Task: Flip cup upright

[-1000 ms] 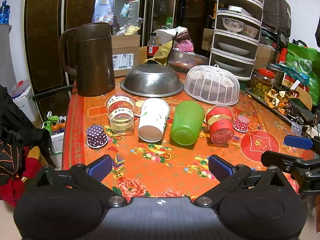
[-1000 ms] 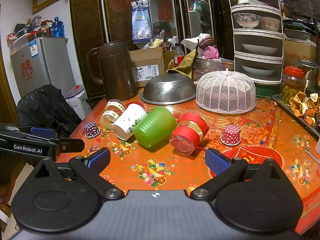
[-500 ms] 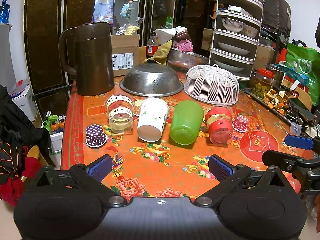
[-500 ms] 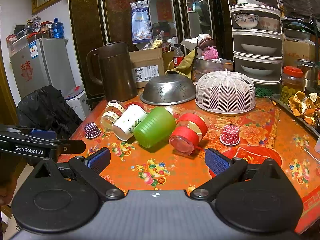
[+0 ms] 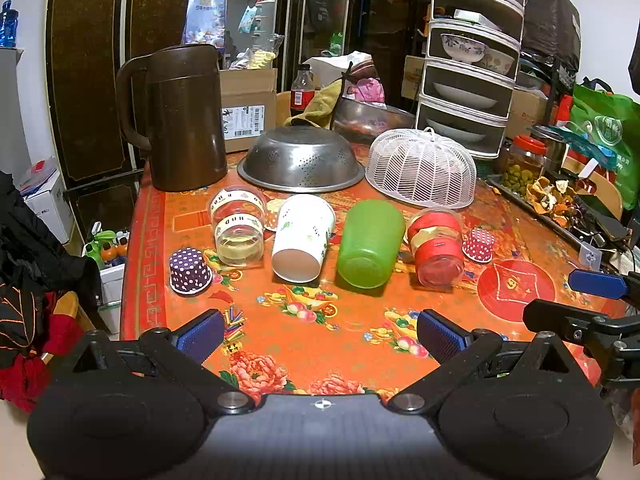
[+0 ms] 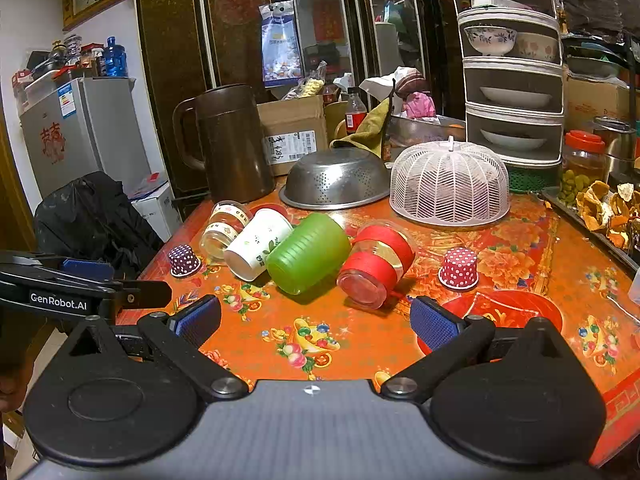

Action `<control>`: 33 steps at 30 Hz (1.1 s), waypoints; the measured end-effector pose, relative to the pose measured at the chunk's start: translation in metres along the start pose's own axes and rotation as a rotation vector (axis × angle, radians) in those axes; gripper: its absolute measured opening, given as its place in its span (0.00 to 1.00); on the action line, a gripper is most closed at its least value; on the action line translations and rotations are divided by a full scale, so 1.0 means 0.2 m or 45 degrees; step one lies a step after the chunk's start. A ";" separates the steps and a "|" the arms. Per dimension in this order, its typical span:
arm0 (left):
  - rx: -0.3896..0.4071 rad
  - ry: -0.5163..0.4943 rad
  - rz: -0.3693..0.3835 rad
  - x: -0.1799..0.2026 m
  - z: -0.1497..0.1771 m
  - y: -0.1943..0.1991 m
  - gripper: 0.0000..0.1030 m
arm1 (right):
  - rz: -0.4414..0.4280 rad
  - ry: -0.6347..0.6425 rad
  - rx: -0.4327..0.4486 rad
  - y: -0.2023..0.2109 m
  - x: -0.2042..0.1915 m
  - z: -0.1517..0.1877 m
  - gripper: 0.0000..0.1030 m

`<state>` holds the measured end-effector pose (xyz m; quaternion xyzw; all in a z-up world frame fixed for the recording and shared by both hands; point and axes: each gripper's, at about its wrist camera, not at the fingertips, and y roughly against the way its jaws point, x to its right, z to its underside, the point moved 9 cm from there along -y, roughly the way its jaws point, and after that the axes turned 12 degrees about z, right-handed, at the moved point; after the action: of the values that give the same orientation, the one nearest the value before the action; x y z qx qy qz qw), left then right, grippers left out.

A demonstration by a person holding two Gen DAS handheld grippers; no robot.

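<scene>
Several cups lie on their sides in a row on the orange table, bottoms toward me: a clear cup with a label band (image 5: 239,227), a white paper cup (image 5: 303,237), a green plastic cup (image 5: 370,243) and a clear cup with red bands (image 5: 437,247). They also show in the right wrist view: clear (image 6: 221,227), white (image 6: 257,243), green (image 6: 307,252), red (image 6: 376,260). My left gripper (image 5: 320,336) is open and empty near the table's front edge. My right gripper (image 6: 316,320) is open and empty, also short of the cups.
A purple dotted cupcake liner (image 5: 189,271) and a red dotted one (image 5: 478,244) stand upside down beside the row. Behind are a brown jug (image 5: 182,118), an upturned steel colander (image 5: 301,160), a white mesh food cover (image 5: 422,173) and a tiered rack (image 5: 470,64).
Both views have barely shifted; the left gripper has edged slightly, and the cups have not moved. Both grippers stay open.
</scene>
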<state>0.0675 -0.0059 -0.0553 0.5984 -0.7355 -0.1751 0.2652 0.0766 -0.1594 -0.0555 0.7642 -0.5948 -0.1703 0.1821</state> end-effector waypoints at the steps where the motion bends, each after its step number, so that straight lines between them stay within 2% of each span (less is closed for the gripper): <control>1: 0.000 -0.001 -0.001 0.01 0.00 0.00 1.00 | 0.001 0.000 -0.002 0.00 0.00 0.00 0.99; 28: -0.021 -0.016 -0.007 0.04 0.00 -0.02 1.00 | -0.004 -0.024 -0.006 0.00 0.05 0.02 0.99; 33: -0.014 -0.053 0.012 0.07 -0.06 -0.03 1.00 | -0.012 -0.043 -0.008 -0.01 0.09 0.04 0.99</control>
<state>0.0775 -0.0207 -0.0470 0.5895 -0.7427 -0.1903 0.2541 0.0788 -0.1770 -0.0641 0.7633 -0.5938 -0.1860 0.1736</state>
